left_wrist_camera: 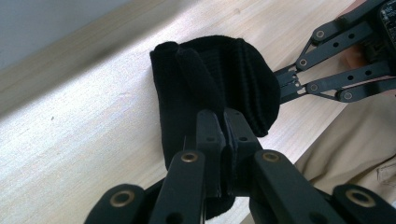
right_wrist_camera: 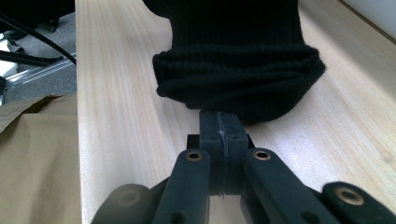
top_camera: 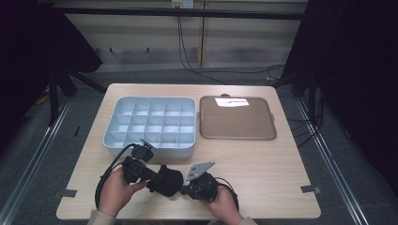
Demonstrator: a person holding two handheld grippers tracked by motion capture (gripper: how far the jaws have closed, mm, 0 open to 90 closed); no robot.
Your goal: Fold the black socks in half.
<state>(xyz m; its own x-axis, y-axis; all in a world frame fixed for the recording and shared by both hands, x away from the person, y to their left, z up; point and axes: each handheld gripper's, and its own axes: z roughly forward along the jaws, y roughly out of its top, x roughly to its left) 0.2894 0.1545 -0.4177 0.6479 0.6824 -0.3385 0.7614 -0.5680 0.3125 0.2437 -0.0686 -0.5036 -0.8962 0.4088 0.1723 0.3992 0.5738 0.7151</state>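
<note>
Near the front edge of the desk (top_camera: 263, 187), about midway along it, we hold the two grippers facing each other with a black knitted sock (top_camera: 166, 181) bunched between them. Our left gripper (left_wrist_camera: 223, 140) has its jaws pressed together on a fold of the fabric, which we can see trapped between the pads in the left gripper view. Our right gripper (right_wrist_camera: 220, 128) has its jaws drawn tight with only a thin seam between them, right at the rolled ribbed cuff; we judge it pinches a bit of the knit there, though the cloth inside the jaws is too dark to make out for certain. The sock rests on the wood, slumped and doubled over itself, well clear of the white divided box (top_camera: 112, 136) toward the back left and the brown tray (top_camera: 237, 133) toward the back right. We expect it to handle as light, soft and limp: it will sag wherever it is unsupported and stretch rather than resist a pull. The thick cuff and the doubled folds look like the surest places to grip, since a single thin layer could slide out of the pads.
</note>
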